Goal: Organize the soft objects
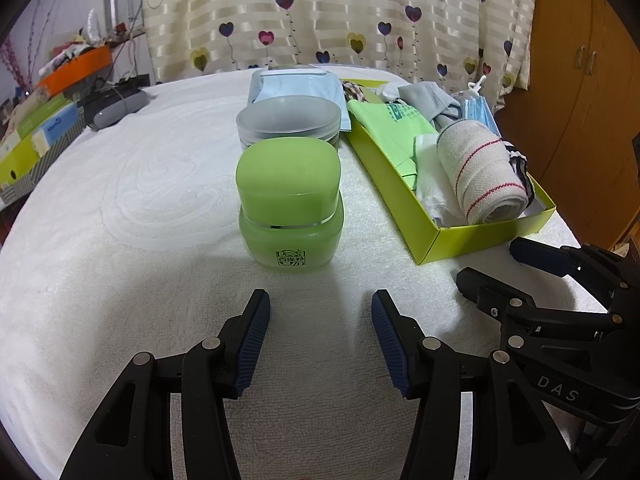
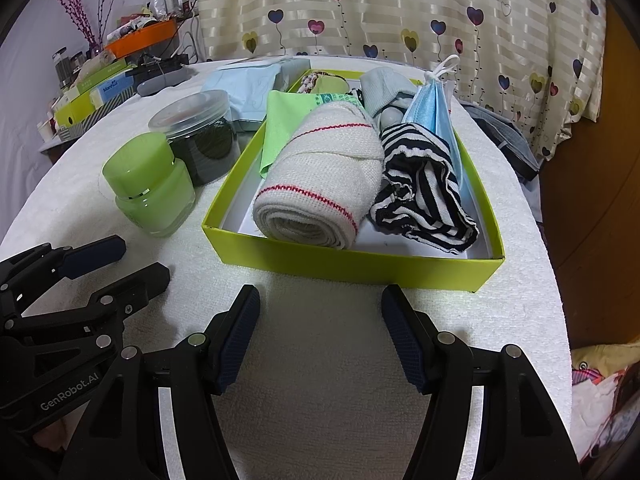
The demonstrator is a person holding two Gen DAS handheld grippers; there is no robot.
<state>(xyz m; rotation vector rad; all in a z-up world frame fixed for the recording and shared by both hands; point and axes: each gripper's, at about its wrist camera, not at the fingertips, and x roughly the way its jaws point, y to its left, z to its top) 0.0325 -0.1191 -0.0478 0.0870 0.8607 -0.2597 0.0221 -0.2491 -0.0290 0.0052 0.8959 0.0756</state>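
Both grippers' jaws gape empty; green jar [image 1: 290, 200] fronts perhaps glass jar [image 1: 289, 120].

A white towel [image 1: 120, 200] covers the table. On it, a green jar [image 1: 291, 204] stands near the middle, a clear-lidded jar [image 1: 288, 122] just behind it, and a blue packet [image 1: 296, 84] farther back. A lime box [image 2: 360, 264] sits to the right.

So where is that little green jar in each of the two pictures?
Left wrist view: the green jar stands at centre, straight ahead of the open left gripper.
Right wrist view: the green jar stands at left, beside the box.
Shared landmark: the yellow-green box holding the rolled bandage.
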